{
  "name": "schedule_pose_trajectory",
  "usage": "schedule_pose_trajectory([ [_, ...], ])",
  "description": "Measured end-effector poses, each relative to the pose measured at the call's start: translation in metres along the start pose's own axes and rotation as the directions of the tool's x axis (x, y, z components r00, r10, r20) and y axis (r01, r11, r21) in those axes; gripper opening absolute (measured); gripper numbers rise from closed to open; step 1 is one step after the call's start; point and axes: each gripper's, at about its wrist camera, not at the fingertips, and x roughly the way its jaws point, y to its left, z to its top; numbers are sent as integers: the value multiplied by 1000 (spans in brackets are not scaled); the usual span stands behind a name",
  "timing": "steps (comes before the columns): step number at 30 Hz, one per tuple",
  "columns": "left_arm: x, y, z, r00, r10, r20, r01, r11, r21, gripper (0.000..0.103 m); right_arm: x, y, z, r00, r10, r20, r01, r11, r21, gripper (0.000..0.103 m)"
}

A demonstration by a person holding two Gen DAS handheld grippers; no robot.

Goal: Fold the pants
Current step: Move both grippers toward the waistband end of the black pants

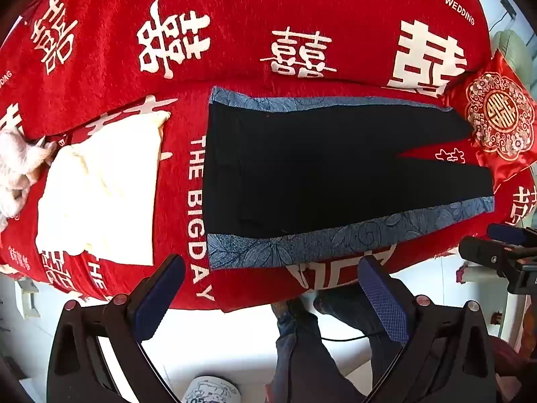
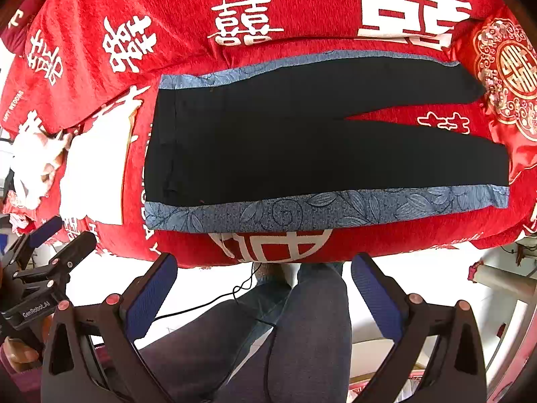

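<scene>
Dark navy pants [image 1: 319,168] with blue floral side stripes [image 1: 335,238] lie flat and spread on a red bedspread [image 1: 235,33], waist to the left, legs pointing right with a gap between them. They also show in the right wrist view [image 2: 285,147]. My left gripper [image 1: 272,268] is open and empty, held above the near bed edge in front of the pants. My right gripper [image 2: 265,265] is open and empty, also off the near edge. Each gripper shows in the other's view: the right one [image 1: 503,255] and the left one [image 2: 43,262].
A folded cream garment [image 1: 100,188] lies left of the pants, with a white fluffy item [image 1: 16,171] beyond it. A red embroidered cushion [image 1: 500,117] sits at the leg ends. The person's jeans-clad legs [image 2: 285,336] and a black cable [image 2: 235,295] are below, over a white floor.
</scene>
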Motion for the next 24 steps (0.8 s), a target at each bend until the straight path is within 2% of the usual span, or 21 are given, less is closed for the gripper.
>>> schedule_pose_trajectory([
  [11, 3, 0, -1, 1000, -9, -6, 9, 1000, 26, 103, 3, -4, -6, 1000, -7, -8, 7, 1000, 19, 103],
  [18, 5, 0, 0, 1000, -7, -14, 7, 1000, -14, 103, 8, -2, -1, 1000, -4, -19, 4, 1000, 0, 103],
  [24, 22, 3, -6, 997, 0, -78, -5, 998, -61, 103, 20, -8, -1, 998, 2, -64, -2, 1000, -8, 103],
])
